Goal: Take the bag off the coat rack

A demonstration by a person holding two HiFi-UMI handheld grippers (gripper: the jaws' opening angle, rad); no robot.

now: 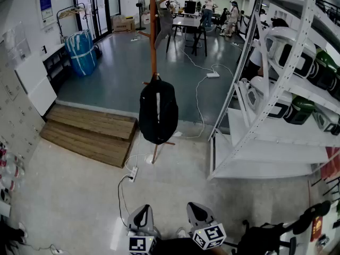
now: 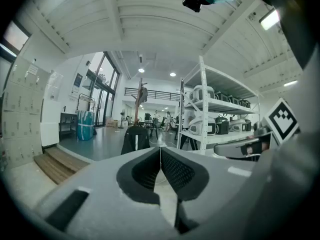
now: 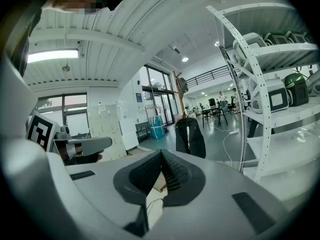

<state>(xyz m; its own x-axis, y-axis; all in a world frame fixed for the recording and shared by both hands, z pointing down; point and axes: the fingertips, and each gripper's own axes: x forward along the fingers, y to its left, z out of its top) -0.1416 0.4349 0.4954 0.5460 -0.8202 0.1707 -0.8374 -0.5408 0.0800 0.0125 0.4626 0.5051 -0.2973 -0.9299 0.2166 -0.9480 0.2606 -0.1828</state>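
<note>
black bag [image 1: 158, 112] hangs on wooden coat rack [image 1: 153, 31], well ahead of both grippers. left gripper [image 2: 160, 153] jaws closed together, nothing held. right gripper [image 3: 161, 157] likewise closed, empty.

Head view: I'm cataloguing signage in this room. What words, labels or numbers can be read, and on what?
Nothing is legible.
Blue poster, upper left: print too small to read.
Red label, lower right: blurred.
Left gripper and right gripper cubes: square markers only, no letters.
</note>
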